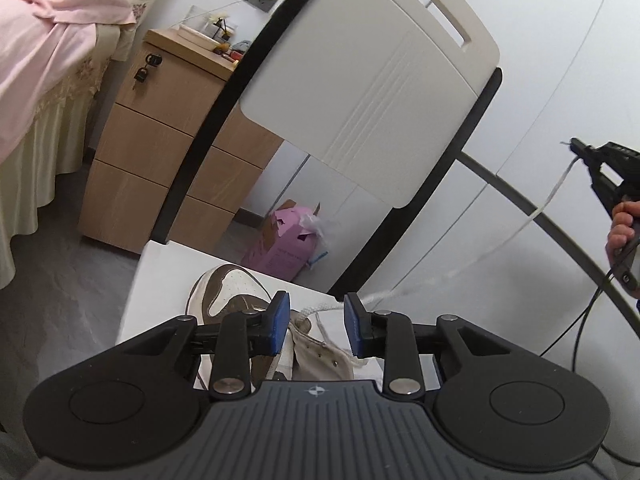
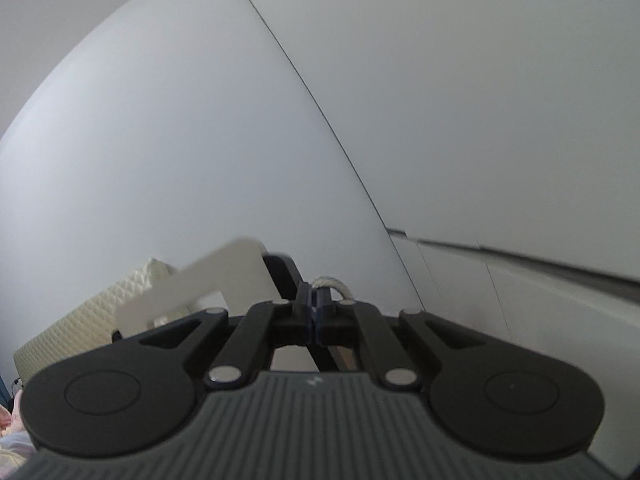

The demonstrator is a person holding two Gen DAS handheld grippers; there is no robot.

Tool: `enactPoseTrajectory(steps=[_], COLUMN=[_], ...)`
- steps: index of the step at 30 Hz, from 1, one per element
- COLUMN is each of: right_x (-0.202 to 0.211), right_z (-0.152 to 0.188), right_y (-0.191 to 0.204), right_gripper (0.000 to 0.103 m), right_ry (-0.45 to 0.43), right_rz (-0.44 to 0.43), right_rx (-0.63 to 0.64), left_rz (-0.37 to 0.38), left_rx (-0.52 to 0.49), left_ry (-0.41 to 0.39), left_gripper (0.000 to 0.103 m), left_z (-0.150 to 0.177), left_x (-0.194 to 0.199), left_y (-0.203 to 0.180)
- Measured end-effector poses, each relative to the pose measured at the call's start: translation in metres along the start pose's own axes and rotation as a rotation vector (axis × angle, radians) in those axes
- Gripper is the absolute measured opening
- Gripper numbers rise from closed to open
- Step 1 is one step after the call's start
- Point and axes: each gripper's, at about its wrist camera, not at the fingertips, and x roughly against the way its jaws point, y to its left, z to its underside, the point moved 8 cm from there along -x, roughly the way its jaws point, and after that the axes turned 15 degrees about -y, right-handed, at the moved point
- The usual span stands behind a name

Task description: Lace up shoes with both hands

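Shoe point(image 1: 228, 292), brown and white, lies on the white counter point(image 1: 160, 280) just beyond the left gripper point(image 1: 316, 324), whose fingers stand narrowly apart and empty. Right gripper point(image 2: 314, 304), raised at right, pinches the white lace point(image 1: 552, 196), which runs taut to the shoe.

My left gripper point(image 1: 316, 322) wears blue pads on black linkage arms with silver pivot screws; its ribbed grey body bears what looks like a compass mark.

Home bedroom: bed point(image 1: 36, 92) w/ pink bedding, locked wooden drawer unit point(image 1: 160, 152), white wardrobe point(image 1: 552, 80).
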Motion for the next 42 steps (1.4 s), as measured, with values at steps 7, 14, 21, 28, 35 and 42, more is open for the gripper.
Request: enactPoseTrajectory(steps=[7, 14, 21, 28, 35, 42], right_x=[0.009, 0.025, 0.041, 0.049, 0.037, 0.026], right_z=[0.092, 0.193, 0.272, 0.311, 0.333, 0.357], right_y=[-0.024, 0.012, 0.049, 0.07, 0.091, 0.08], right_gripper=[0.003, 0.003, 0.003, 0.003, 0.003, 0.003], right_ry=[0.175, 0.38, 0.579, 0.689, 0.815, 0.906], right_rz=[0.05, 0.024, -0.074, -0.135, -0.22, -0.134], right_rx=[-0.123, -0.216, -0.32, -0.422, -0.53, -0.602], left_rz=[-0.024, -0.036, -0.035, 0.015, 0.031, 0.037], left_rx=[-0.051, -0.094, -0.209, -0.294, -0.344, -0.337], left_ry=[0.008, 0.012, 0.038, 0.064, 0.146, 0.18], left_gripper=[0.033, 0.033, 0.033, 0.032, 0.012, 0.012], left_z=[0.001, 0.0, 0.008, 0.009, 0.029, 0.032], left_x=[-0.003, -0.003, -0.012, -0.031, -0.042, -0.05], left_y=[0.001, 0.003, 0.0, -0.003, -0.004, -0.003])
